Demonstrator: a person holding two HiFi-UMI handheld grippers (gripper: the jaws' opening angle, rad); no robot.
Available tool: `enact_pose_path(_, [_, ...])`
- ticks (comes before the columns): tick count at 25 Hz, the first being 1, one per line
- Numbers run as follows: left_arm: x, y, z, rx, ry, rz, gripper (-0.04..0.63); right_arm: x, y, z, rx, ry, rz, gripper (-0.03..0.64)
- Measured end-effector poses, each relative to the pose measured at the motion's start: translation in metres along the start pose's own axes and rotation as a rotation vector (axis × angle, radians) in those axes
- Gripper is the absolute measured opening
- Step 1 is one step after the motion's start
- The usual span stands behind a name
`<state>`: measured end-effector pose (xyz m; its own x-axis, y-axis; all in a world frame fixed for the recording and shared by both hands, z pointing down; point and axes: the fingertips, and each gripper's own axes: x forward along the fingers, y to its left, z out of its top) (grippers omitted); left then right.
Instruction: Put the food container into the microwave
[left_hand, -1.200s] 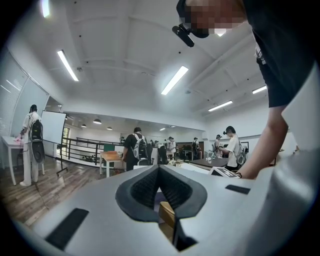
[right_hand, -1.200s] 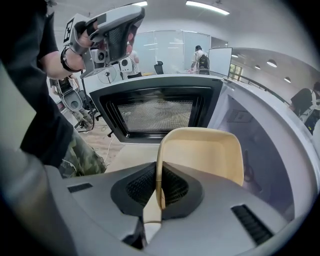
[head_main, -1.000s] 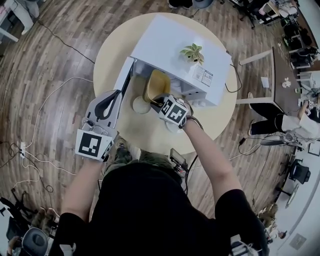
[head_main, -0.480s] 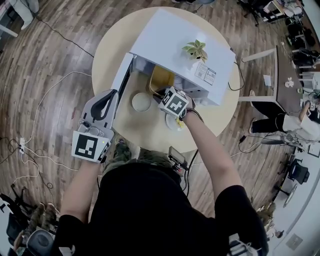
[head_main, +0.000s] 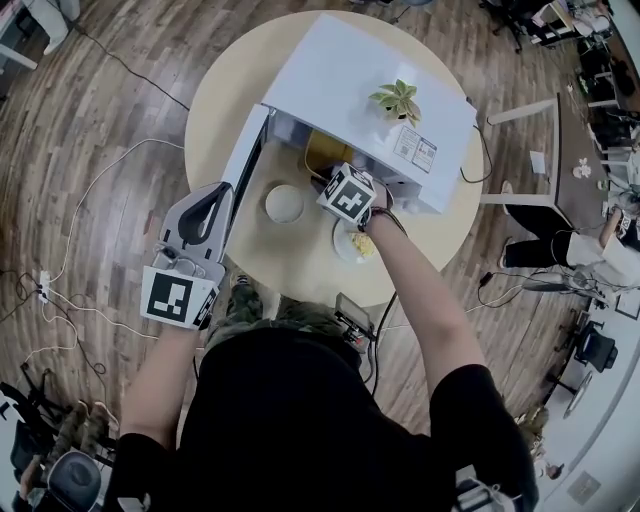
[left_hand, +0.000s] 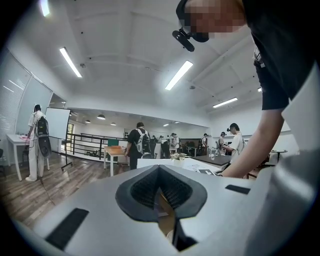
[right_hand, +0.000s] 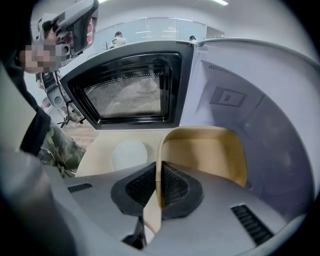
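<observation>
microwave (head_main: 335, 80) one, food container (right_hand: 205, 150) one, plant (head_main: 397, 100) one

Plant (head_main: 397, 100) on microwave (head_main: 345, 70), microwave on table (head_main: 212, 105), food container (right_hand: 205, 150) in its opening

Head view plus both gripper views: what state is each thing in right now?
microwave: door open.
food container: uncovered, held by its rim, partly in the cavity.
right gripper: jaws shut on the food container's rim.
left gripper: jaws together, nothing between them.
potted plant: upright on the microwave.
</observation>
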<state>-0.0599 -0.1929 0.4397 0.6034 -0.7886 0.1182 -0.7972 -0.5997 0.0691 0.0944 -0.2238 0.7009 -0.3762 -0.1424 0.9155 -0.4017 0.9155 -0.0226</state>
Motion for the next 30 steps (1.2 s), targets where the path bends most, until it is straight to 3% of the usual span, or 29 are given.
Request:
enact_pose_path(17, [-0.01, 0.013, -0.01, -0.012, 0.021, 0.041, 0.018, 0.02, -0.043, -0.016, -0.025, 0.093, -0.148, 0.026])
enact_pose_path(30, [-0.012, 0.017, -0.017, -0.018, 0.033, 0.056, 0.018, 0.024, -0.074, -0.013, 0.002, 0.094, -0.266, 0.026])
